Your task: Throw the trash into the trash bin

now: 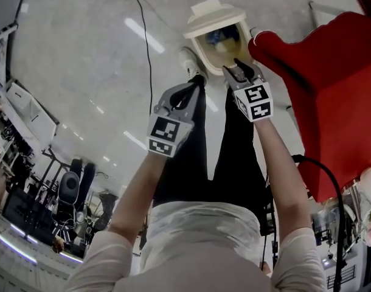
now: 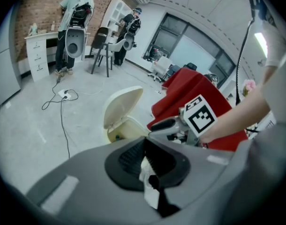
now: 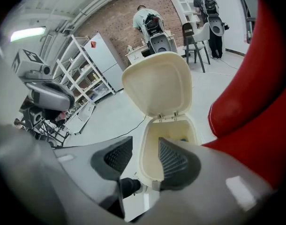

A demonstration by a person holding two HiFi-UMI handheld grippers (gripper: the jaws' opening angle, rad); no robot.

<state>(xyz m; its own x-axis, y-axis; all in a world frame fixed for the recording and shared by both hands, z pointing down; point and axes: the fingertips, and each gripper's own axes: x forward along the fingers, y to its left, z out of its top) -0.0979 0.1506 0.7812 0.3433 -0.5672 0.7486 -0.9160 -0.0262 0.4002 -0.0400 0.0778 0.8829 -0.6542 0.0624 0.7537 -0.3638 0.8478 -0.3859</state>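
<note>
two handheld grippers reach down toward a cream trash bin on a pale, glossy floor, seen from a head camera looking down the person's forearms. the left gripper has its dark ribbed jaws pressed together on a piece of white crumpled trash, which hangs out below the pads. in the head view this gripper sits left of the bin, by a white shoe, and not over the opening. the right gripper has its jaws partly apart with nothing between them; through the gap its own view looks straight into the bin, whose hinged lid stands up and open. in the head view its tips sit at the bin's near rim. something bluish lies inside the bin. a red padded seat stands just beside the bin on the right, close to the right gripper. a black cable trails across the floor beyond the bin. farther back, the gripper views show people standing at a white desk by a brick wall, and white shelving.
</note>
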